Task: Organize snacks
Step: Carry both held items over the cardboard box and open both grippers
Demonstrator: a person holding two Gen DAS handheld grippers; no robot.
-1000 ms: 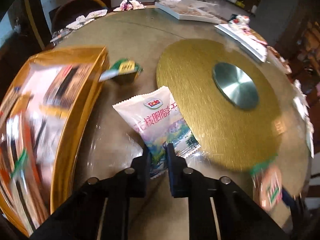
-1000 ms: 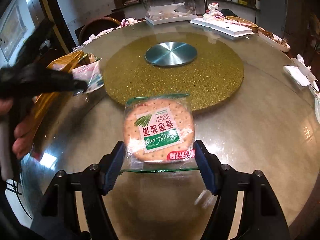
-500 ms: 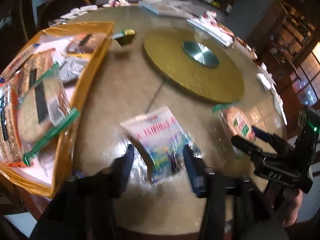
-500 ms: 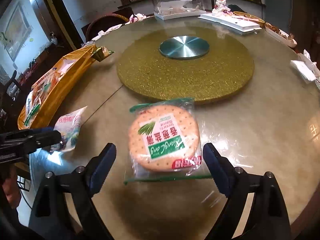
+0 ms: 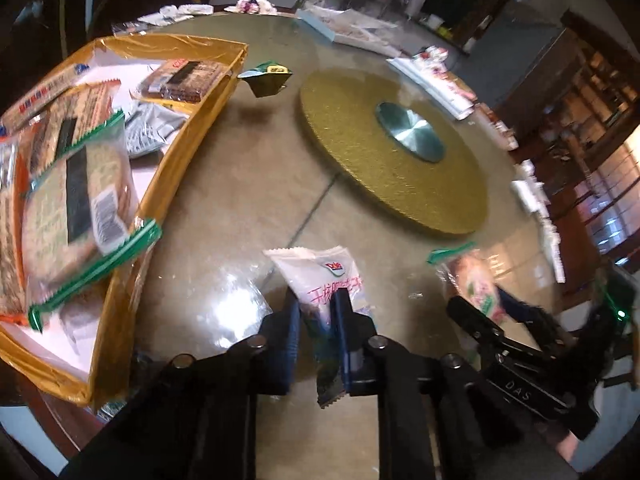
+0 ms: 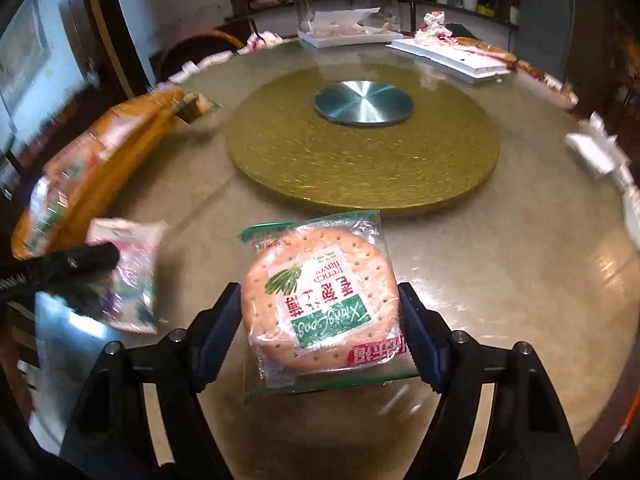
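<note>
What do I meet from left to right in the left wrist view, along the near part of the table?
Yellow tray with snack packs → white snack bag, pinched by the left gripper → round cracker pack, between the right gripper's fingers.

**Dim room, glare on the glass**

Both fisheye views are dim and warm, their edges bent and vignetted. White glare patches lie on the glossy bench [image 5: 224,184]. Motion blur smears the orange snack tray [image 6: 80,168] and daylit windows [image 5: 600,200] at right.
</note>
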